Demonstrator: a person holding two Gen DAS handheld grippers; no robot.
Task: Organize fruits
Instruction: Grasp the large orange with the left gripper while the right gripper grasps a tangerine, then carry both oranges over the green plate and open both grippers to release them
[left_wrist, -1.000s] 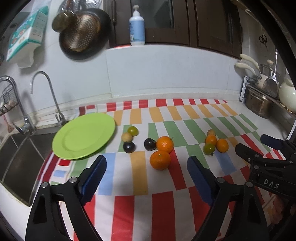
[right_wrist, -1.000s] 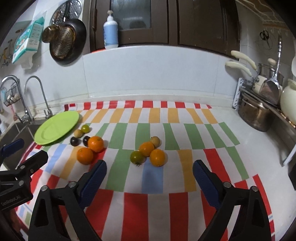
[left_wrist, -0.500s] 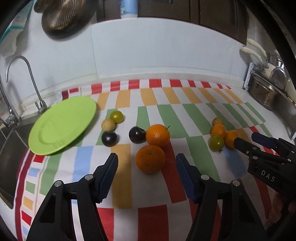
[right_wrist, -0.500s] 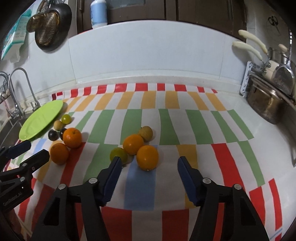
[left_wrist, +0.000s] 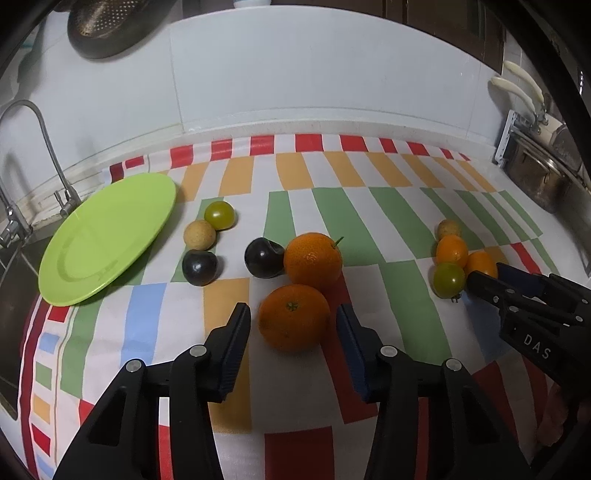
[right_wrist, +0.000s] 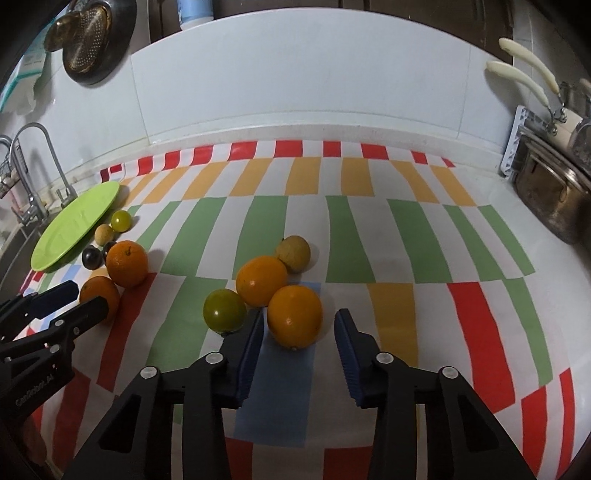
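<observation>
My left gripper (left_wrist: 293, 325) is open, its fingers on either side of the near orange (left_wrist: 293, 317), not touching it. Behind it lie a second orange (left_wrist: 313, 260), two dark plums (left_wrist: 264, 257) (left_wrist: 199, 267), a tan fruit (left_wrist: 199, 234) and a green fruit (left_wrist: 219, 215). An empty green plate (left_wrist: 107, 236) lies at the left. My right gripper (right_wrist: 298, 328) is open around a small orange (right_wrist: 294, 316). Beside that are another orange (right_wrist: 261, 280), a green fruit (right_wrist: 224, 309) and a tan fruit (right_wrist: 293, 254).
A striped cloth (right_wrist: 369, 229) covers the counter. A sink and taps (left_wrist: 22, 206) are at the left edge. A steel pot (right_wrist: 554, 199) and utensil rack stand at the right. The white backsplash (left_wrist: 314, 74) closes the back.
Both grippers moved forward and down. The left gripper's fingers now flank the near orange; the right gripper's fingers now flank the small orange. Both jaw gaps have narrowed.
</observation>
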